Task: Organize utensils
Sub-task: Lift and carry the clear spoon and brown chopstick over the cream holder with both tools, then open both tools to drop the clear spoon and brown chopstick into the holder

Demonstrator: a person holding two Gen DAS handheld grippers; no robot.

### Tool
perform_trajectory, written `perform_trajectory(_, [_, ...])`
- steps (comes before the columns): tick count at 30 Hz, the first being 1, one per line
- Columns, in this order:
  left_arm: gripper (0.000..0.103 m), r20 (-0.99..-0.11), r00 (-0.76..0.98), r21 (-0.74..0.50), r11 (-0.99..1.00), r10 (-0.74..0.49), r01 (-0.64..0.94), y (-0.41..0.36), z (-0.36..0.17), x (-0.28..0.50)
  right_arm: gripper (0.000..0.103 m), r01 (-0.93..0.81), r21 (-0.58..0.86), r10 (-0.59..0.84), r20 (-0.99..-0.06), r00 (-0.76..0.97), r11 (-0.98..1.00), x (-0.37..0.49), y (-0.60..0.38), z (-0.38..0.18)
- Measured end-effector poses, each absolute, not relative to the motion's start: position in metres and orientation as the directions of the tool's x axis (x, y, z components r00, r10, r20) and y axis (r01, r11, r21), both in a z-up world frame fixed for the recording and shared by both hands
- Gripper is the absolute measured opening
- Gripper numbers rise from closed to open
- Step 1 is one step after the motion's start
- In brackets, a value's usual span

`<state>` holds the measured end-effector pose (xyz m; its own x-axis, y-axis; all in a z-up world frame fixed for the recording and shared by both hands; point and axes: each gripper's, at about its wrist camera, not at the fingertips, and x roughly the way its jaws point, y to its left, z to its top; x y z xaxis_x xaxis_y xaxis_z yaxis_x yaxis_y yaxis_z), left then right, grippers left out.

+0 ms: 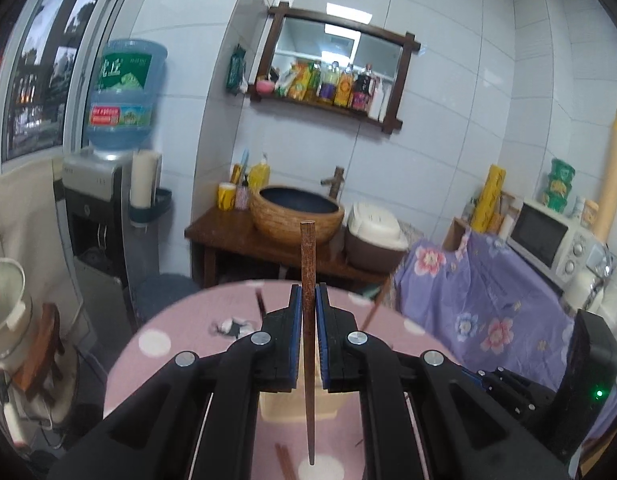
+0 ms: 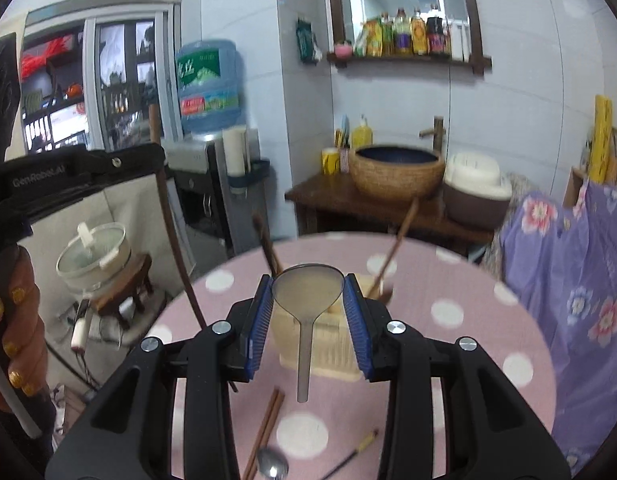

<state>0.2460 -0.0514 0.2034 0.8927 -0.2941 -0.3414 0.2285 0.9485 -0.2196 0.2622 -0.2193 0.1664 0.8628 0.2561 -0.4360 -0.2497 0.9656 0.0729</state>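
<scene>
"QenRobotAI" seems to be printed on the left claw's body, though blurred; the water jug label is too soft to read. The left claw is pressed together on a brown chopstick, held upright above the pink dotted worktop. The right claw pinches a translucent spoon by its bowl, over the cream utensil holder. Two utensil handles lean out of it, and loose chopsticks and a metal spoon lie nearby.

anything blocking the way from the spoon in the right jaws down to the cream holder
Nothing visible does. The spoon, held in the right gripper, hangs directly above the cream holder, whose top is open apart from utensils leaning at its far side.
</scene>
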Motion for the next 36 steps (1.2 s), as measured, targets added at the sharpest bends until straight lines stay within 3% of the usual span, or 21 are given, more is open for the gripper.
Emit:
perform_trajectory(4, [0.008,-0.269,0.933,-0.198,0.962,-0.239,0.189,-0.058,0.233,0.269,0.037,-0.216,0.063,0.223,-0.381,0.897,0.974,0.295,-0.219,0.205])
perform_trajectory(8, [0.008,-0.251,0.946,-0.210,0.966,-0.205,0.154,-0.060,0.231,0.299,0.037,-0.179,0.072,0.193,-0.376,0.906,0.981,0.327,-0.219,0.204])
perform_trajectory(21, [0.008,-0.426,0.881,-0.251,0.962,-0.206,0.103,-0.069,0.108,0.341,0.037,-0.129,0.009,0.117,-0.494,0.862,0.992,0.370,-0.210,0.088])
perform_trajectory(36, [0.009,-0.475,0.853,-0.230,0.966,-0.217,0.117,-0.061,0.079,0.339,0.038,-0.148,-0.109,0.075,-0.497,0.864,0.983,0.363,-0.188,0.051])
